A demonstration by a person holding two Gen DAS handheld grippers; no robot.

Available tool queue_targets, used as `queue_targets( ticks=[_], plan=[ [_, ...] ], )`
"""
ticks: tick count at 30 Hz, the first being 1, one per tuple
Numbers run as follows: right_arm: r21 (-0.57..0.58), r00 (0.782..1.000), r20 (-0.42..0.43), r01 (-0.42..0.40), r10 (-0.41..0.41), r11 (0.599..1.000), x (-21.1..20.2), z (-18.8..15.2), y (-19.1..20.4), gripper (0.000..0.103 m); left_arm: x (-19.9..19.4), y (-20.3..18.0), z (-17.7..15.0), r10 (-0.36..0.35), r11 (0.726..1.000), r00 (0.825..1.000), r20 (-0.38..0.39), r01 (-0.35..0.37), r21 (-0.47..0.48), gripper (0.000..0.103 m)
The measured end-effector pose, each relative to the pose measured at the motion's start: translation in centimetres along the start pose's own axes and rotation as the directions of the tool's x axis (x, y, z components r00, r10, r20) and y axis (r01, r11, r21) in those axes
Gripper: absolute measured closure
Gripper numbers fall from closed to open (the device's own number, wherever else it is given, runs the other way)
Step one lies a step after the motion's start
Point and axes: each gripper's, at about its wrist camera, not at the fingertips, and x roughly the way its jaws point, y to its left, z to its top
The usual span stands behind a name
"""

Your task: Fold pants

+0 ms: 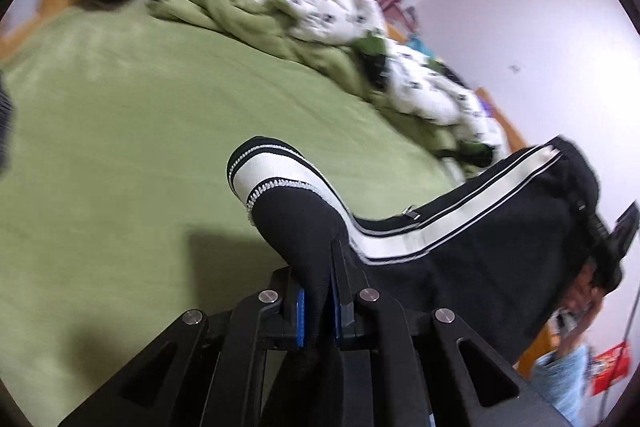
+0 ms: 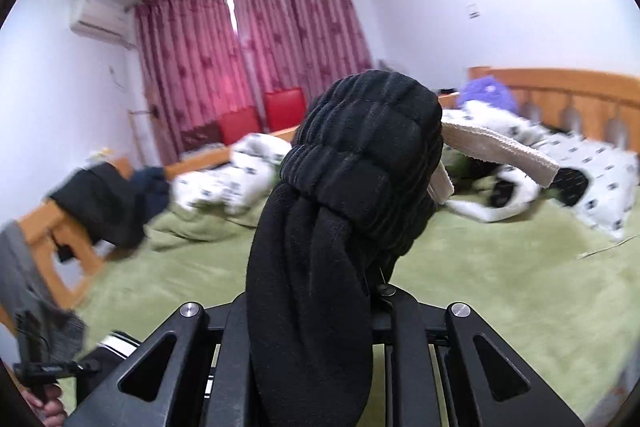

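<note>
Black track pants [image 1: 480, 227] with a white side stripe hang stretched in the air above a green bed [image 1: 140, 147]. My left gripper [image 1: 320, 311] is shut on the cuffed leg end, which stands up in front of it. My right gripper [image 2: 360, 291] is shut on the elastic waistband [image 2: 360, 155], which bunches over the fingers and hides them. A white drawstring [image 2: 500, 147] sticks out to the right. In the left wrist view the right gripper [image 1: 616, 239] holds the far end of the pants.
A rumpled green and white patterned quilt [image 1: 360, 39] lies along the far side of the bed. Dark clothes [image 2: 108, 203] hang over the wooden footboard. A wooden headboard [image 2: 560, 91] stands at the right, red curtains [image 2: 248, 39] and red chairs behind.
</note>
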Motion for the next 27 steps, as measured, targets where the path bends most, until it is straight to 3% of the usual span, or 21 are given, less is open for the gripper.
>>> queue_targets(
  ticks=[3, 5, 8, 10, 11, 14, 16, 17, 18, 21, 24, 27],
  plan=[
    [-0.009, 0.998, -0.05, -0.024, 0.024, 1.0, 3.1, -3.5, 0.9, 0.085, -0.8, 3.9, -0.8, 0.112, 0.994, 0.994, -0.007, -0.112, 0.014, 0.093],
    [-0.007, 0.988, -0.15, -0.027, 0.025, 1.0, 5.9, -7.2, 0.2, 0.085, 0.5, 7.1, -2.2, 0.167, 0.986, 0.984, -0.059, -0.168, -0.021, 0.092],
    [-0.029, 0.962, -0.264, 0.07, -0.075, 0.997, 9.1, -12.5, -3.1, 0.085, 2.9, 11.1, -4.5, 0.221, 0.967, 0.967, -0.13, -0.235, -0.1, 0.085],
    [0.024, 0.903, -0.414, 0.135, -0.113, 0.991, 11.6, -15.5, -7.5, 0.082, 3.1, 12.5, -5.5, 0.218, 0.961, 0.964, -0.153, -0.24, -0.14, 0.074],
    [0.089, 0.875, -0.475, 0.153, -0.094, 0.984, 12.2, -16.6, -9.6, 0.08, 2.9, 12.9, -5.9, 0.207, 0.96, 0.966, -0.153, -0.231, -0.161, 0.071],
    [0.303, 0.836, -0.542, 0.1, 0.085, 0.948, 12.4, -18.8, -14.1, 0.077, 1.5, 12.3, -6.5, 0.209, 0.962, 0.969, -0.129, -0.228, -0.152, 0.067],
    [0.288, 0.836, -0.544, 0.106, 0.072, 0.952, 10.7, -19.4, -14.8, 0.067, 0.6, 10.8, -7.1, 0.224, 0.966, 0.968, -0.113, -0.236, -0.11, 0.061],
    [0.256, 0.845, -0.534, 0.119, 0.037, 0.959, 9.7, -19.6, -14.6, 0.059, 0.2, 9.9, -7.5, 0.235, 0.967, 0.967, -0.1, -0.243, -0.079, 0.051],
    [0.208, 0.859, -0.513, 0.138, -0.012, 0.968, 8.4, -19.5, -14.4, 0.058, -0.1, 9.0, -8.0, 0.244, 0.967, 0.966, -0.081, -0.249, -0.049, 0.047],
    [0.145, 0.879, -0.473, 0.136, -0.052, 0.98, 5.8, -18.8, -14.1, 0.049, -1.1, 7.5, -9.7, 0.285, 0.959, 0.957, -0.052, -0.284, 0.017, 0.046],
    [0.162, 0.878, -0.477, 0.129, -0.037, 0.978, 5.6, -18.9, -14.9, 0.048, -2.5, 6.5, -11.4, 0.261, 0.965, 0.965, -0.018, -0.261, 0.025, 0.046],
    [0.217, 0.888, -0.459, 0.145, -0.03, 0.965, 6.8, -19.2, -15.7, 0.042, -3.7, 5.4, -12.5, 0.177, 0.984, 0.984, 0.006, -0.177, 0.01, 0.046]
  ],
)
